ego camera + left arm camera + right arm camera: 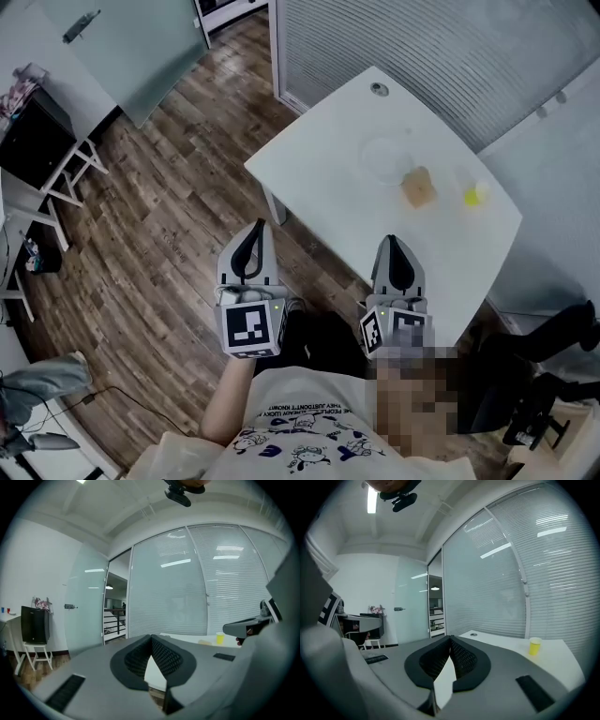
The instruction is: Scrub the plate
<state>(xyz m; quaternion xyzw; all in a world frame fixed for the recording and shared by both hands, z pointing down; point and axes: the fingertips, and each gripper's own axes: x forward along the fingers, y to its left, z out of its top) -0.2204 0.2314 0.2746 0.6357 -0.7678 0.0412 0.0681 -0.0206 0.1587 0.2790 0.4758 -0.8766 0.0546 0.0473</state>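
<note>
Both of my grippers are held short of the white table (309, 141), with nothing between the jaws of either. The left gripper (255, 230) hangs over the wood-plank floor (159, 187), to the left of the table's near corner. In the left gripper view its (151, 637) two cross-hatched black pads meet at the tips, fully closed. The right gripper (392, 246) sits at the table's near edge, and in the right gripper view its (450, 640) pads are likewise pressed tip to tip on no object. Each gripper carries a marker cube, left (251, 328) and right (389, 330), printed with a black-and-white square code and no letters. The plate (386, 157) lies flat near the middle of the tabletop, well apart from both grippers. It is pale and round, close in tone to the table surface. A tan sponge (418, 187) rests at the plate's rim on my side. A small yellow cup (473, 196) stands upright to the right of the sponge, apart from it, and also shows in the left gripper view (220, 638) and the right gripper view (535, 646). A round cable port (378, 89) is set into the table's far corner. Lettering runs across my white T-shirt (300, 422), above cartoon figures, inverted in the head view. It is too small to read with confidence.
</note>
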